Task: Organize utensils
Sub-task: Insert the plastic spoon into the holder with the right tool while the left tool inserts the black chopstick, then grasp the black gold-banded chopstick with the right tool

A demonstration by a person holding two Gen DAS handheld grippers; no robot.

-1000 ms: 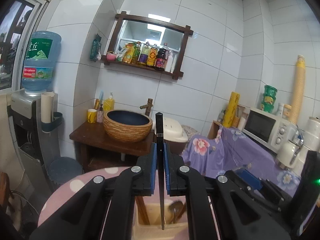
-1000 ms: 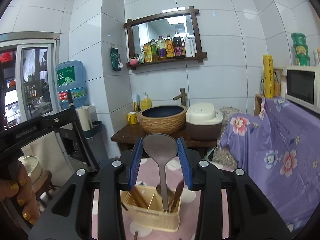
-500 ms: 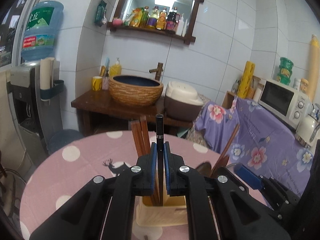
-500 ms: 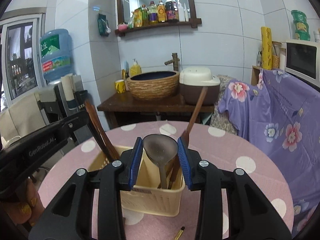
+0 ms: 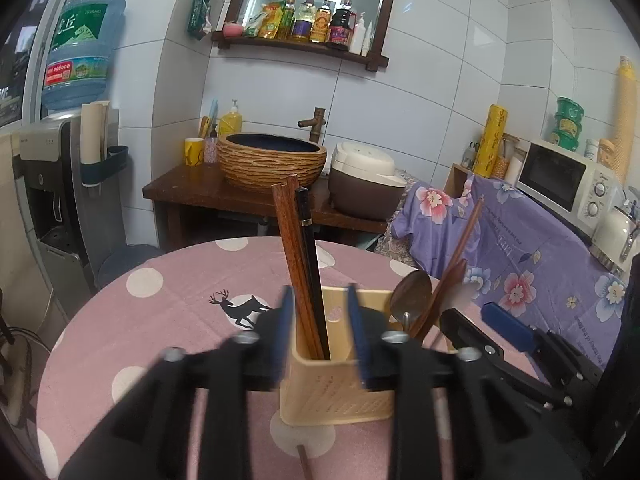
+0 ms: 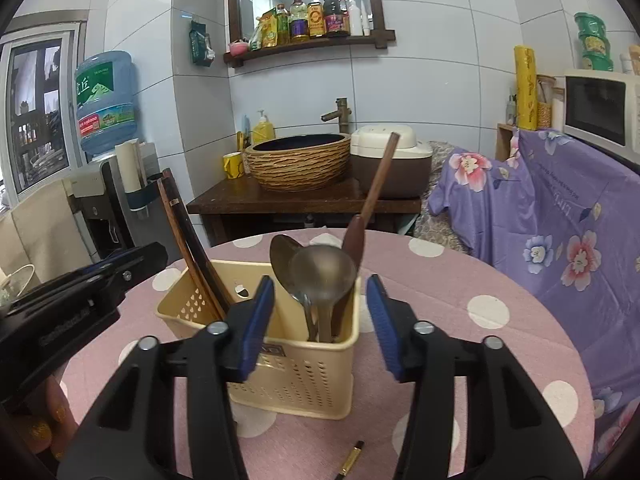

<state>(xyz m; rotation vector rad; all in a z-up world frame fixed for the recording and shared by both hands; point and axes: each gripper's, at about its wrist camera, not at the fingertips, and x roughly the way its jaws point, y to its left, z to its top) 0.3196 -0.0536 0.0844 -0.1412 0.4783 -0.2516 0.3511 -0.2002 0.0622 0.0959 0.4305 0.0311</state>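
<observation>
Left tongs [image 5: 320,328]: held apart, blue pads blurred on either side of the caddy's left compartment; nothing is gripped between them.
Right tongs [image 6: 320,322]: spread wide, blue pads standing on either side of the caddy's right compartment; nothing is clamped.
Utensil caddy [image 6: 288,376]: a cream perforated plastic box, set upright on the surface, divided into compartments; it is seen end-on in the left wrist view [image 5: 336,388].
Chopsticks [image 5: 300,272]: two reddish-brown wooden ones and a black one with a metal band are stood together in the left compartment, leaning slightly left; in the right wrist view [image 6: 188,248] they are seen tilted toward the left end of the caddy.
Metal ladle-spoon [image 6: 322,276]: stood bowl-up in the right compartment, handle down inside the caddy, between the right pads but not touched by them.
Second metal spoon [image 6: 282,254]: placed just behind and left of the first, in the same compartment.
Wooden spoon [image 6: 368,208]: long brown handle leaned up and to the right from the same compartment.
Surface [image 6: 460,280]: a round table covered by a pink cloth with white dots.
Loose pieces: a dark stick with a gold end [image 6: 352,458] is lain on the cloth in front of the caddy.
</observation>
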